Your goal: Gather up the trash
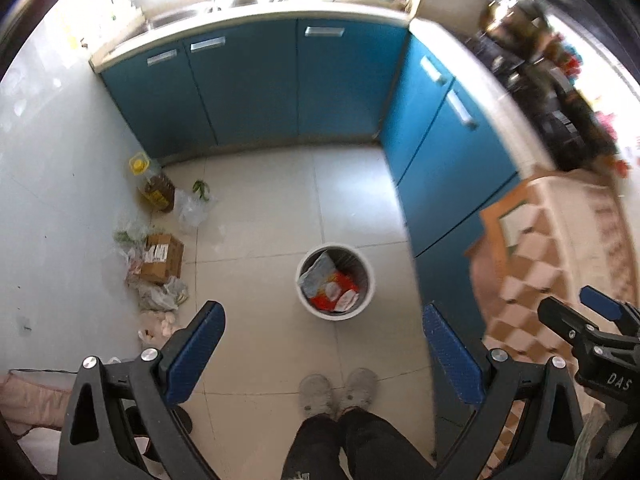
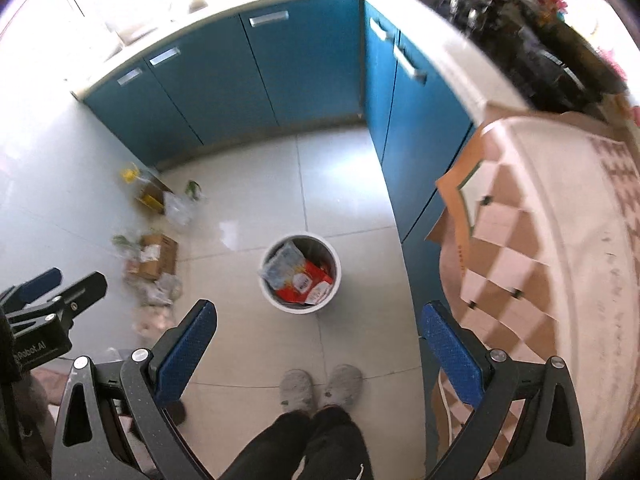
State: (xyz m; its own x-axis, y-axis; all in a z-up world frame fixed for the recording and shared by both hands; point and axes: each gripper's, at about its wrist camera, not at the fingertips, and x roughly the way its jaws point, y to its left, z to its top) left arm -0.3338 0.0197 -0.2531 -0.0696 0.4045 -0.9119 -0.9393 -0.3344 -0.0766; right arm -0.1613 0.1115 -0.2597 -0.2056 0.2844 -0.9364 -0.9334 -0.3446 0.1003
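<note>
Both your hand-held grippers, left (image 1: 324, 354) and right (image 2: 318, 346), are spread wide, gripping nothing. The round white bin (image 1: 335, 282) stands on the glossy tile floor (image 1: 260, 208), holding crinkly red and grey wrappers (image 1: 332, 286). A cardboard box (image 1: 162, 258) and plastic bags (image 1: 192, 210) lie by the left wall.

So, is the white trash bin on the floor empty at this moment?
No, the white trash bin already holds a red snack wrapper and a grey plastic bag, seen plainly from above.

Home kitchen: blue cabinets (image 1: 296, 84), sink (image 1: 180, 16).
</note>
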